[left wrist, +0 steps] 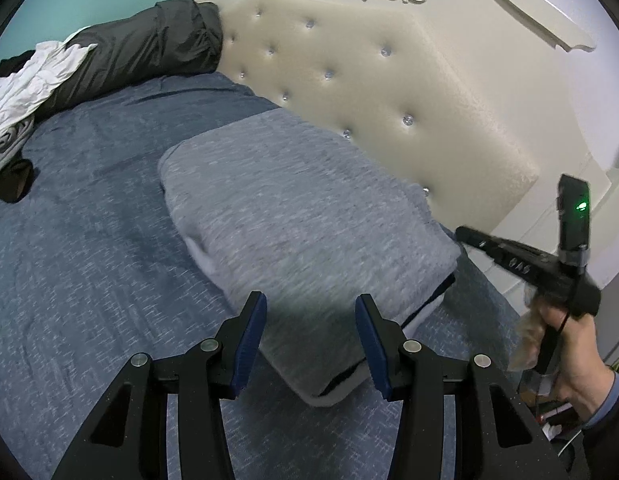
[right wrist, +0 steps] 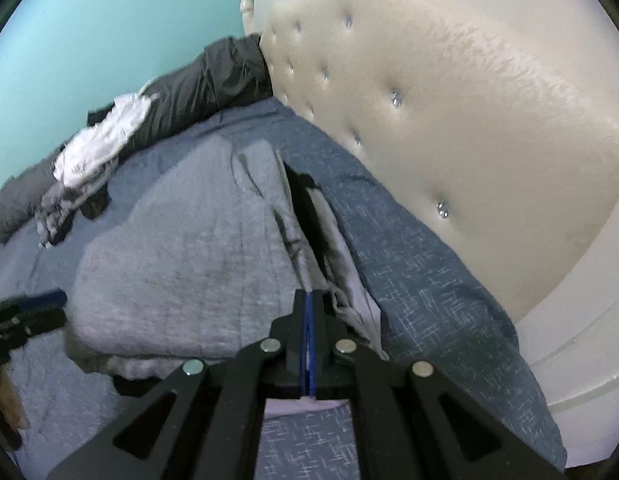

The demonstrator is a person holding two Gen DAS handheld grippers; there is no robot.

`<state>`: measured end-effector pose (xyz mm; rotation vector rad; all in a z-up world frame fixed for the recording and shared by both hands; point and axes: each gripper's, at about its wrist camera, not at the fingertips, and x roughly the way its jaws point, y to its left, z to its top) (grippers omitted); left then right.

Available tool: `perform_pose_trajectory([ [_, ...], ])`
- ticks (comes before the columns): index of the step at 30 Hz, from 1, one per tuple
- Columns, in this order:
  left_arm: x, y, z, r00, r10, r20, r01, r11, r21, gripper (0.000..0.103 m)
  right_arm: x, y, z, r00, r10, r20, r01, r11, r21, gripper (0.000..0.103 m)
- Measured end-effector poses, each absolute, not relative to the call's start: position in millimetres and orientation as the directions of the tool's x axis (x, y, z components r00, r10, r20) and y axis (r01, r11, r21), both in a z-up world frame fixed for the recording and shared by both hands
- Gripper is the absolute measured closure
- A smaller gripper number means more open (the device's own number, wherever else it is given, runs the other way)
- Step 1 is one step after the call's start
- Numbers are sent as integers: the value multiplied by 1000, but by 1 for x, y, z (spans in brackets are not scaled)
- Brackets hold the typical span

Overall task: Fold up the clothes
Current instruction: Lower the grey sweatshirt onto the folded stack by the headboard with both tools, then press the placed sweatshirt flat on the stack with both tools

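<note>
A folded light grey garment (left wrist: 301, 224) lies on the blue bedspread (left wrist: 89, 240) near the headboard. My left gripper (left wrist: 311, 308) is open, its blue pads just above the garment's near edge, holding nothing. My right gripper (right wrist: 309, 300) is shut, its pads pressed together on the garment's right edge (right wrist: 341, 304); dark inner fabric shows in the fold there. The garment (right wrist: 189, 264) fills the middle of the right wrist view. The right gripper also shows in the left wrist view (left wrist: 465, 236) at the garment's far right corner.
A pile of white, grey and black clothes (left wrist: 41, 92) lies at the far left of the bed, also in the right wrist view (right wrist: 101, 144). A cream tufted headboard (left wrist: 369, 80) borders the bed behind the garment. The wall behind is teal.
</note>
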<state>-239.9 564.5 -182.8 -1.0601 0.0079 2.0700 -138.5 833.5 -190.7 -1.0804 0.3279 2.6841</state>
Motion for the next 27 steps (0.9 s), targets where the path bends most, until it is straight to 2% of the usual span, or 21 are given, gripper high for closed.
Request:
perform_pose_trajectory([
  [14, -219, 514, -168, -363, 634, -683, -615, -714, -336, 53, -129, 788, -162, -717, 103, -689, -241, -965, 106, 103],
  [27, -206, 475, -161, -382, 627, -679, -595, -729, -339, 52, -122, 751, -152, -733, 39, -679, -199, -967, 159, 103],
])
